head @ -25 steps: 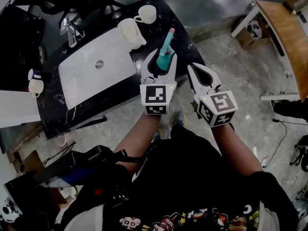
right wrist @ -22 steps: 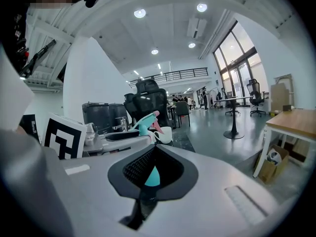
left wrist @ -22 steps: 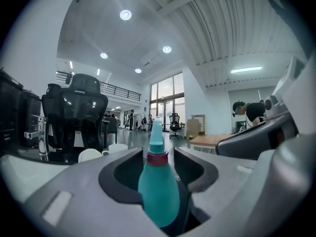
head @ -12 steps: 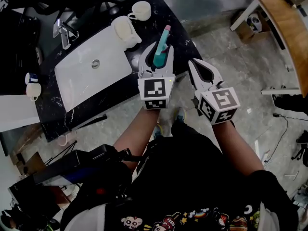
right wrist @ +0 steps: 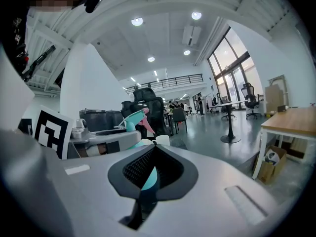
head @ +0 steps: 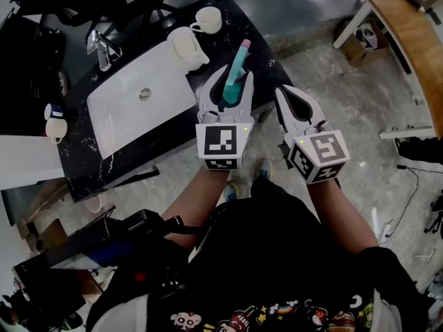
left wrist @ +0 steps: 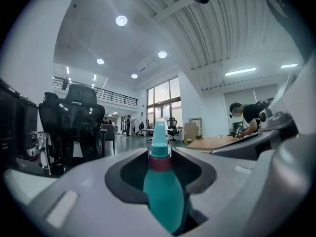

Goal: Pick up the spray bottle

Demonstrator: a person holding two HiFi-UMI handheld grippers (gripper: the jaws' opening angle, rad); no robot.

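Observation:
A teal spray bottle [head: 234, 75] with a pink trigger head stands between the fingers of my left gripper [head: 234, 83], over the front right corner of the black marble counter [head: 79, 161]. In the left gripper view the bottle [left wrist: 162, 191] fills the gap of the left gripper [left wrist: 160, 158], which is shut on its body below the dark red collar. The bottle's base is hidden. My right gripper [head: 285, 97] hangs to the right of the bottle, off the counter's edge, shut and empty. In the right gripper view the bottle's spray head [right wrist: 132, 118] shows beyond the right gripper [right wrist: 150, 174].
A white sink basin [head: 111, 120] with a faucet [head: 100, 47] is set in the counter. A white jug [head: 187, 45] and a white cup [head: 209, 19] stand behind the bottle. A small white container [head: 54, 120] sits at the left. A wooden table [head: 408, 40] stands at the right.
The head view has shifted a little. My left gripper keeps the bottle between its fingers in nearly the same place; the right gripper stays beside it.

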